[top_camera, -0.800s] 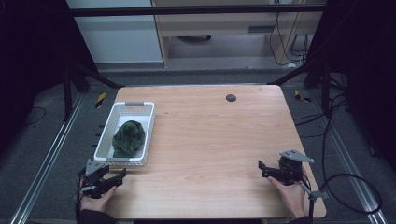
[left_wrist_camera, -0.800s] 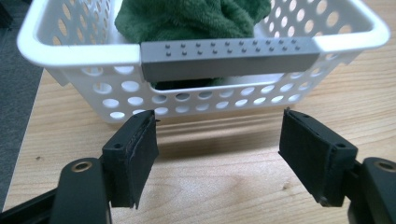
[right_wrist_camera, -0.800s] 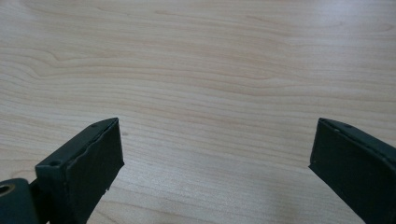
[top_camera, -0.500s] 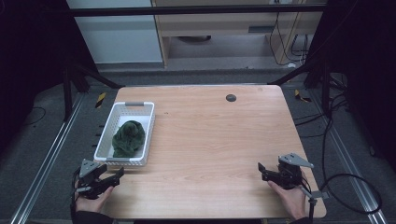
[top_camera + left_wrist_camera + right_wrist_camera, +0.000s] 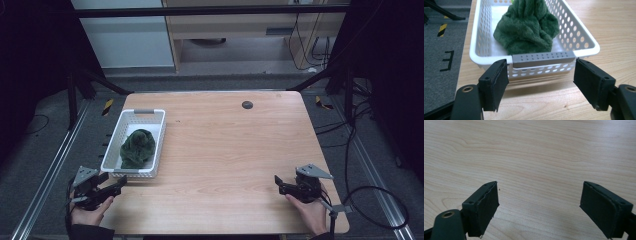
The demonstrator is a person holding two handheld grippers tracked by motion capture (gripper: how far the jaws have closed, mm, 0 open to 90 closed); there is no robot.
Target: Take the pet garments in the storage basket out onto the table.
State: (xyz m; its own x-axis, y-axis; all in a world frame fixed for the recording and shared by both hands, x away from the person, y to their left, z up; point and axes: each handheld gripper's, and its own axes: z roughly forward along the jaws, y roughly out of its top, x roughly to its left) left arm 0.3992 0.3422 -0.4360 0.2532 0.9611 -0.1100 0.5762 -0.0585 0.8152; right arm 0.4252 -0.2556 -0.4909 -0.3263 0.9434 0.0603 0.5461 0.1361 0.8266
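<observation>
Left gripper (image 5: 118, 186) nearer table corner

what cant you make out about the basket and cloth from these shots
- Basket floor: the green cloth covers most of it in the high view, so anything lying under it is hidden.
- Far end of the basket: cut off by the top edge of the left gripper view, along with the top of the cloth.
- Small yellow-green bit behind the cloth at that top edge: too little shows to tell.
- Dark round spot on the table: too small in the high view to identify.
</observation>
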